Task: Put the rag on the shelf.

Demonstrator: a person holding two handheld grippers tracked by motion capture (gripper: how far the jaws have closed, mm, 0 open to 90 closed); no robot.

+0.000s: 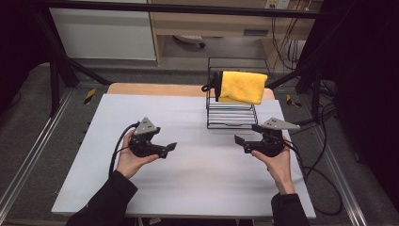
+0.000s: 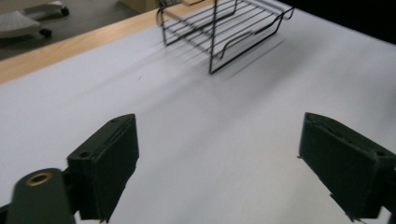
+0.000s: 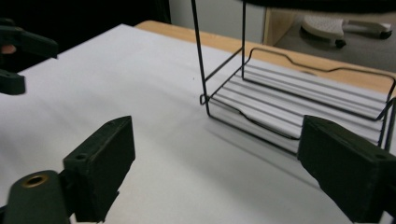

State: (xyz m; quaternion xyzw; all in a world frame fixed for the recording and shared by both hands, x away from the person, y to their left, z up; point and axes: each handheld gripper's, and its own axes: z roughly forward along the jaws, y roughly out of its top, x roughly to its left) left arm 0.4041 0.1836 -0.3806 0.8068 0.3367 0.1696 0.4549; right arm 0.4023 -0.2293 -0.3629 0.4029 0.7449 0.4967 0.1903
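On the top tier of the wire rack [image 1: 231, 115], at the table's [image 1: 188, 188] far right, the yellow cloth [image 1: 243, 86] hangs folded, its long axis running left-right; hanging looks finished. Nearer, left gripper [image 1: 170, 147] and right gripper [image 1: 239, 140] rest empty, jaws spread wide.

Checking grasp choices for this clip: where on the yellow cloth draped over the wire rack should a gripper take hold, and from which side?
Probably the cloth's hanging front flap, near its lower edge. It drapes over the rack's top tier and faces the person, with open space beneath it. Come level from the person's side with the right gripper, which is nearer and has open jaws, one jaw either side of the flap, clear of the black clip at its left end.
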